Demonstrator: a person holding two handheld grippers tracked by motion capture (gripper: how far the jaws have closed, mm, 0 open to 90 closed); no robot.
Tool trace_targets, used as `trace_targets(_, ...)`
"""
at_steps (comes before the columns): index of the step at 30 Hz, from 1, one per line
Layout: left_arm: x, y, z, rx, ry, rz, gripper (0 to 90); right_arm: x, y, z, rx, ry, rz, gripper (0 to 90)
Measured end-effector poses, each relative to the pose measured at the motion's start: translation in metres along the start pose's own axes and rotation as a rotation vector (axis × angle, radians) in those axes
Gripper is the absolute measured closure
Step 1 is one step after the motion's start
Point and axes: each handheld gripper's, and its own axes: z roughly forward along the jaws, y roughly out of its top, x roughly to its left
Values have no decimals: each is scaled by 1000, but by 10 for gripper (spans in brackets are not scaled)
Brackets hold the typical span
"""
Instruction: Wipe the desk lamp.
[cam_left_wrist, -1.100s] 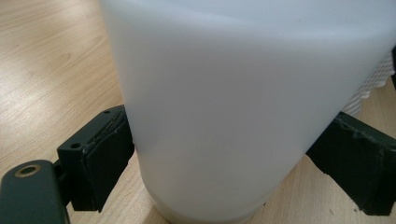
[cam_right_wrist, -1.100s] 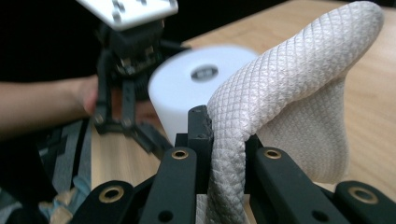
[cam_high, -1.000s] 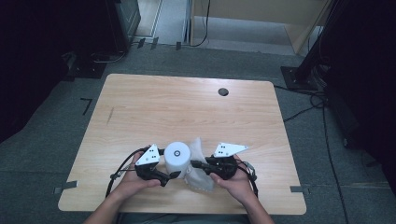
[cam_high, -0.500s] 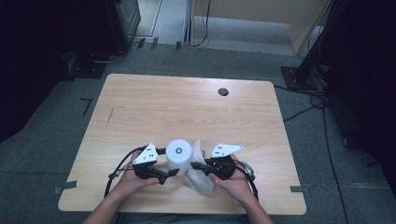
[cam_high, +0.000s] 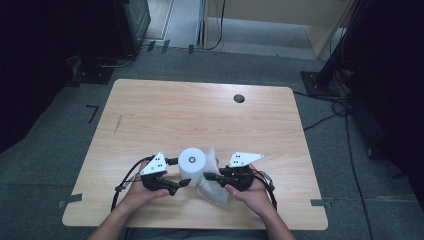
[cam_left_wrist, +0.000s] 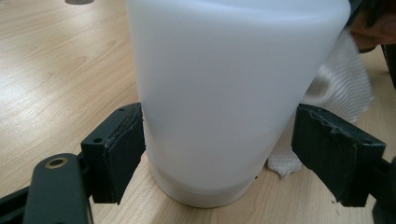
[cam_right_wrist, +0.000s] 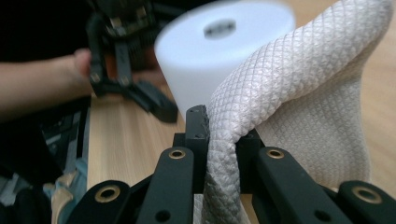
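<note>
A white cylinder (cam_high: 192, 160) stands upright near the table's front edge. My left gripper (cam_high: 180, 172) reaches around its base from the left. In the left gripper view the cylinder (cam_left_wrist: 224, 93) stands between the jaws of my left gripper (cam_left_wrist: 217, 140), which have just been closing. One pad touches its wall and the other stands a sliver off. A white textured cloth (cam_high: 212, 187) lies against the cylinder's right side. My right gripper (cam_high: 207, 176) is shut on a fold of the cloth (cam_right_wrist: 303, 93), pinched at the tips of my right gripper (cam_right_wrist: 222, 135), with the cylinder (cam_right_wrist: 210, 56) just behind.
The wooden table (cam_high: 200, 115) has a small black round insert (cam_high: 239, 98) near its far edge. Cables trail from both grippers across the front of the table. Dark stands and cables (cam_high: 340, 105) sit on the grey floor to the right.
The left gripper's jaws have drawn in around the base of the cylinder. Both hands and the cloth stay where they were.
</note>
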Motion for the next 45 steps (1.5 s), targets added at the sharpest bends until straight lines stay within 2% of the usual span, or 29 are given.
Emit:
trace_targets(4, 1, 0, 0, -2, 1, 0, 180, -6, -8, 9, 67, -9, 17, 812)
trace_targets(7, 1, 0, 0, -2, 4, 0, 181, -7, -12, 16, 129, -46, 16, 813)
trace_targets(10, 1, 0, -1, -7, 4, 1, 183, -8, -13, 20, 161, -74, 10, 809)
trace_targets(12, 0, 1, -2, -13, 8, 1, 188, -8, -12, 18, 160, -92, 5, 806)
trace_targets(17, -1, 2, -7, -29, 13, 6, 209, -15, -5, 4, 57, -166, 50, 814)
trace_targets(19, -1, 3, -7, -33, 15, 1, 209, -16, -3, 3, 35, -201, 46, 815)
trace_targets(21, 0, 2, -8, -31, 18, 1, 209, -15, -3, 6, 54, -249, 21, 814)
trace_targets(23, 0, 2, -8, -31, 16, -1, 211, -17, -4, 9, 88, -279, 27, 813)
trace_targets(26, 1, 2, -8, -31, 16, -7, 213, -20, -8, 9, 96, -281, 44, 815)
trace_targets(30, 2, 1, -7, -27, 17, -7, 223, -21, -7, 5, 72, -271, 68, 820)
trace_targets(33, 1, 1, -6, -22, 20, -3, 230, -20, -5, 6, 30, -258, 80, 824)
trace_targets(37, 1, 1, -5, -17, 25, -4, 234, -17, 0, 9, -26, -252, 69, 830)
trace_targets(39, 1, 1, -5, -12, 27, -3, 234, -17, 0, 11, -26, -262, 66, 835)
trace_targets(41, 0, 1, -4, -13, 29, -6, 234, -18, -1, 16, -1, -281, 54, 838)
trace_targets(45, -1, 2, -3, -14, 32, -7, 233, -18, -2, 18, 2, -266, 62, 840)
